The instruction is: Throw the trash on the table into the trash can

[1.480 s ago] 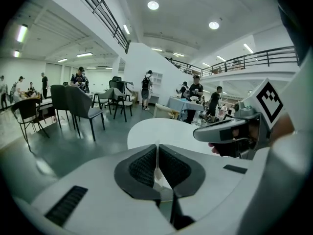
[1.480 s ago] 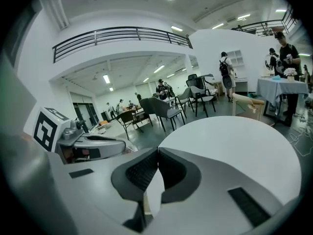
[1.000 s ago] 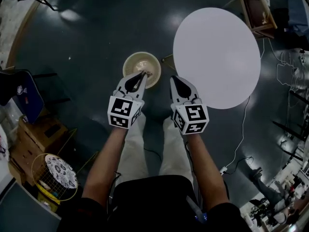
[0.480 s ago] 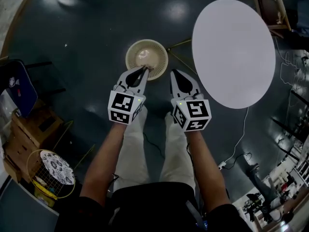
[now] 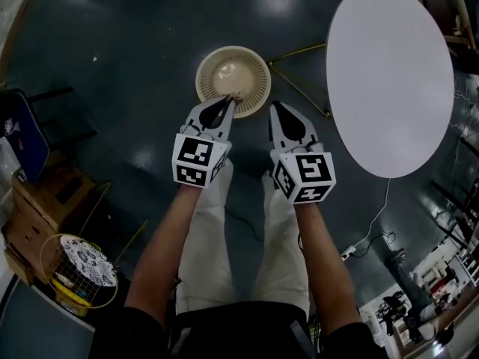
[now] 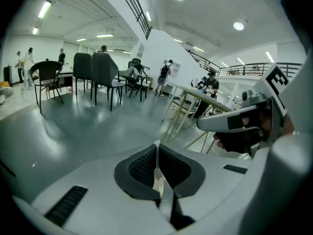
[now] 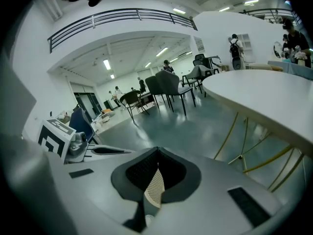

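A round beige trash can point(image 5: 233, 81) stands on the dark floor, seen from above in the head view. The white round table point(image 5: 391, 77) is to its right. My left gripper point(image 5: 227, 103) hangs with its tips over the can's near rim, jaws shut, and nothing shows between them in the left gripper view point(image 6: 156, 144). My right gripper point(image 5: 278, 111) is beside it, just right of the can and above the floor. It is also shut with nothing in it point(image 7: 157, 150). Each gripper shows at the edge of the other's view.
The table's yellow legs point(image 5: 299, 88) splay toward the can. Cardboard boxes point(image 5: 45, 200), a yellow wire basket point(image 5: 82, 269) and a blue chair point(image 5: 16, 137) stand at the left. A cable with a power strip point(image 5: 350, 251) lies at the right. Chairs point(image 6: 93, 75) and people are far off.
The trash can now sits closer under the left gripper's tips, and the table has slid toward the upper right of the view. Both grippers stay shut.
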Demonstrator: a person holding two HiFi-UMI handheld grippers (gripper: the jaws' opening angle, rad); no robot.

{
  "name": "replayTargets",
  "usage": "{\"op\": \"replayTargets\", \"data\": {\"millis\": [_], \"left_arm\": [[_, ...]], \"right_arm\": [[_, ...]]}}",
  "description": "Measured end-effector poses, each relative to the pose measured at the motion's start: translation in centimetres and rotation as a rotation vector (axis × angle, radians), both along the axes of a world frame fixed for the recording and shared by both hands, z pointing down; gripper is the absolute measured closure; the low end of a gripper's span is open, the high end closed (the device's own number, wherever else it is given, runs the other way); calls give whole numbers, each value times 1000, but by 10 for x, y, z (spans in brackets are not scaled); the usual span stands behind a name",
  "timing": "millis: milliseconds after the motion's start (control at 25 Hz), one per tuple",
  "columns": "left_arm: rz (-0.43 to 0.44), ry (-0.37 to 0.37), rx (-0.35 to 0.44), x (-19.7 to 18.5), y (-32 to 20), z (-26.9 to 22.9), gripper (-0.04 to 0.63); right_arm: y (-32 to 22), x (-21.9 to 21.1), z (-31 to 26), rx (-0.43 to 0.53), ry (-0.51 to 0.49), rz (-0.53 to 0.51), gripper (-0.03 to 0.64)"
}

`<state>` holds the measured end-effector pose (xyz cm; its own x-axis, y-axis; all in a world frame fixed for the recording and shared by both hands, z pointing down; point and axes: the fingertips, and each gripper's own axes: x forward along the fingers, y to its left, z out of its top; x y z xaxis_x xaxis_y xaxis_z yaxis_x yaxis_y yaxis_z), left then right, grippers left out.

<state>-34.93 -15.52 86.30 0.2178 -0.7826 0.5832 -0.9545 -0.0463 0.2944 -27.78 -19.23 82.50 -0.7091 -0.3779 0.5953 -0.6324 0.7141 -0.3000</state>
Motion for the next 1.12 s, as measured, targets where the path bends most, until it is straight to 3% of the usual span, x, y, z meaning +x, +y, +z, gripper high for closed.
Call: {"op": "replayTargets", "data": {"millis": [240, 480, 640, 840, 920, 1120], "left_arm": [[-22, 13, -27, -10, 7, 51, 574], [38, -30, -61, -8, 12, 109, 574], [12, 26, -107, -8, 10, 145, 574], [-19, 18, -139, -18, 11, 180, 572], [-33, 10, -140, -21, 9, 190, 554], [-51, 22, -158, -24, 10, 205, 420]], "right_arm": [[11, -11, 53, -25, 24, 0, 600], [20, -20, 99, -46, 39, -9, 600], [21, -19, 124, -61, 51, -5, 600], [26, -15, 150, -85, 71, 11, 600], [26, -13, 156, -88, 74, 11, 600], [30, -14, 164, -95, 79, 5, 600]]}}
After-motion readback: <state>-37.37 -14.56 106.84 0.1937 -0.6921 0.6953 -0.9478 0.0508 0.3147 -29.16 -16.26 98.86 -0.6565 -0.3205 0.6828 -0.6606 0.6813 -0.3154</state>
